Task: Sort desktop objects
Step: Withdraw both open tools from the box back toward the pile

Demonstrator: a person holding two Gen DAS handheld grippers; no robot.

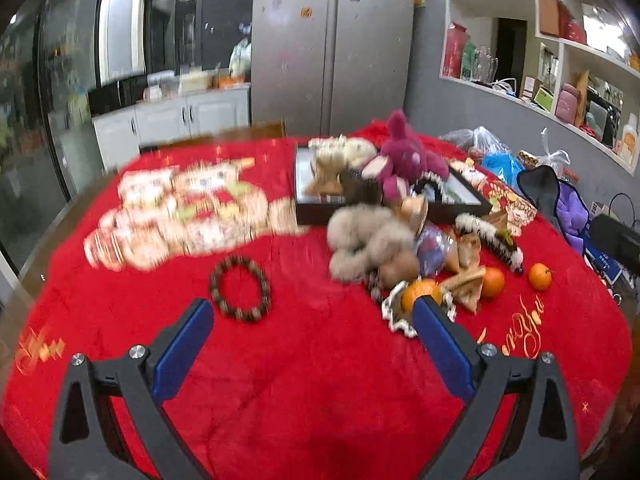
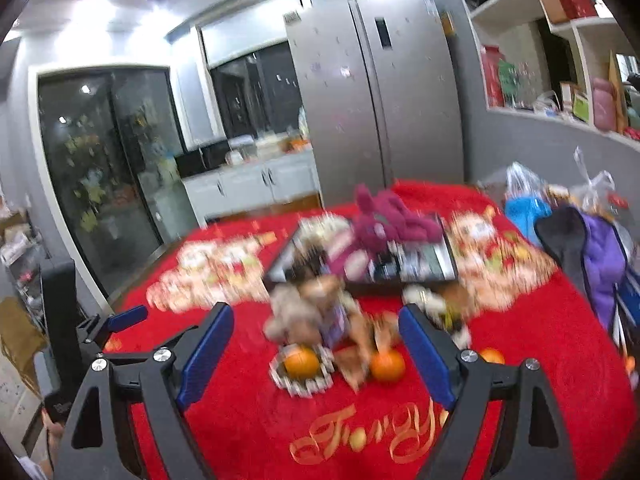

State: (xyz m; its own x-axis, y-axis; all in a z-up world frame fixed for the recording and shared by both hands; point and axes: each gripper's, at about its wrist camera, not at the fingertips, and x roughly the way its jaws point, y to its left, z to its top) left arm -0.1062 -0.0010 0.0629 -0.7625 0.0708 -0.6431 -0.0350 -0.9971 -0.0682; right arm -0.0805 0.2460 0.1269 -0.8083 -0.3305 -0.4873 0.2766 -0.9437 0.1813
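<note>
A red cloth covers the table (image 1: 320,380). My left gripper (image 1: 312,312) is open and empty above it. A dark bead bracelet (image 1: 240,288) lies just beyond its left finger. An orange on a frilly white band (image 1: 420,294) sits at its right fingertip. A black tray (image 1: 460,204) holds a purple plush (image 1: 404,152) and a beige plush (image 1: 340,156). A grey fur piece (image 1: 364,240) lies in front of it. My right gripper (image 2: 316,324) is open and empty, above two oranges (image 2: 302,362) (image 2: 387,365). The left gripper's finger (image 2: 128,318) shows at its left.
Blurred snack packets (image 1: 180,216) cover the left of the table. Two more oranges (image 1: 493,282) (image 1: 540,276), wooden pieces and a hair clip lie right. Plastic bags (image 1: 492,152) and a purple bag (image 1: 572,204) stand at the right edge. A fridge (image 1: 332,48) stands behind.
</note>
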